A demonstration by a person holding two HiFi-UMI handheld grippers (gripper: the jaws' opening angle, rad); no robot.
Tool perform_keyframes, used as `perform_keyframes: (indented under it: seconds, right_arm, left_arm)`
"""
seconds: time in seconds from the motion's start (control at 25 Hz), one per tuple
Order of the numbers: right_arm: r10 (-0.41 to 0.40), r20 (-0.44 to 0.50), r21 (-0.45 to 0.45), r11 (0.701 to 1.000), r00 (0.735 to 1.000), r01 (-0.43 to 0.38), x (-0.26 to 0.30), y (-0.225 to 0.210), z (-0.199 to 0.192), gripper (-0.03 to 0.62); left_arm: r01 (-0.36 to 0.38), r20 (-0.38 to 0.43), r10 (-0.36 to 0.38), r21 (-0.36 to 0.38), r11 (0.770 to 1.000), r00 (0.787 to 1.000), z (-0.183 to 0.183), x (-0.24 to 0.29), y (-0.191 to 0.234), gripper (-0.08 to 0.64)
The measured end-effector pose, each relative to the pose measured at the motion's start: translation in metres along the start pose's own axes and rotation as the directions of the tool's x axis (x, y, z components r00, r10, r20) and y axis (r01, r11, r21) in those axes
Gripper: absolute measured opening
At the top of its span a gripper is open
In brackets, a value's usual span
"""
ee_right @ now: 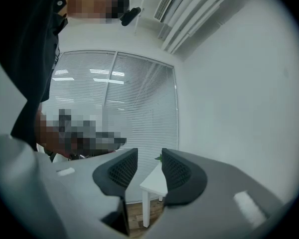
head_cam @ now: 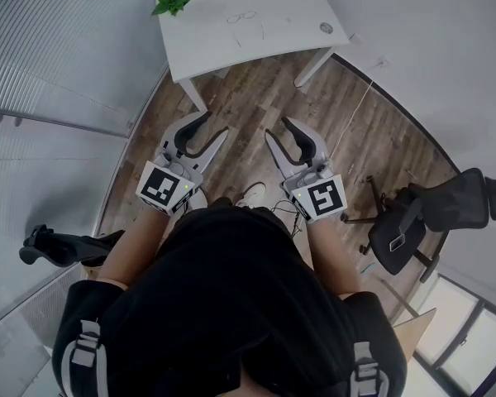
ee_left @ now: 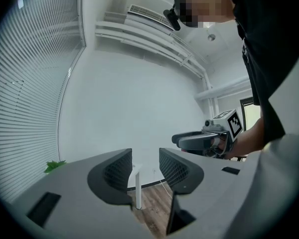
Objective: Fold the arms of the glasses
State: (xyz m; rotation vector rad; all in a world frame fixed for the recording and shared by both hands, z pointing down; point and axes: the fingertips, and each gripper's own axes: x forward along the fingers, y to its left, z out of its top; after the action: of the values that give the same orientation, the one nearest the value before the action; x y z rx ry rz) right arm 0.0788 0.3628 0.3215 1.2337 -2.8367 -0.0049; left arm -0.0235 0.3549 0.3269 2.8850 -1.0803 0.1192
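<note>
A thin wire-framed pair of glasses [head_cam: 244, 19] lies with its arms spread on the white table [head_cam: 273, 35] far ahead in the head view. Both grippers are held level in front of the person, well short of the table. The left gripper [head_cam: 217, 124] stands open with nothing between its jaws, and so does the right gripper [head_cam: 278, 127]. In the left gripper view the left gripper [ee_left: 145, 166] frames a white table leg [ee_left: 137, 185], with the right gripper [ee_left: 204, 141] off to the side. The right gripper [ee_right: 149, 171] looks at the table's corner [ee_right: 153, 181].
A small green plant [head_cam: 174, 0] sits at the table's left corner and a round disc [head_cam: 326, 28] near its right edge. A black office chair [head_cam: 430, 213] stands to the right, another dark chair [head_cam: 58, 246] to the left. A cable [head_cam: 351, 118] runs across the wooden floor.
</note>
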Motion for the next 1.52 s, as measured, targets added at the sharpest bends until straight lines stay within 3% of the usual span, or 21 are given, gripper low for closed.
perform_keyframes:
  seconds: [0.4,0.68,1.04,1.52]
  right_arm:
    - [0.063,0.014,0.006,0.998,0.998,-0.063,-0.023,-0.049,-0.005,0.161]
    - [0.089,0.012,0.012,0.996,0.996,-0.09,-0.013,-0.069,-0.01,0.161]
    - [0.101,-0.013,0.015,0.995,0.995,-0.101,0.042,-0.09,-0.017,0.161]
    - [0.062,-0.062,0.014,0.998,0.996,-0.062,0.153,-0.136,-0.021,0.197]
  left_arm:
    - [-0.056,-0.003,0.056,0.028,0.998,0.998,0.011,0.051,-0.027,0.164]
    - [-0.085,-0.006,0.085,0.022,0.996,0.996,0.009,0.069,-0.019,0.164]
    - [-0.079,-0.009,0.079,0.009,0.997,0.997,0.003,0.095,0.034,0.164]
    - [-0.044,-0.032,0.043,-0.017,0.999,0.999,-0.002,0.138,0.145,0.208]
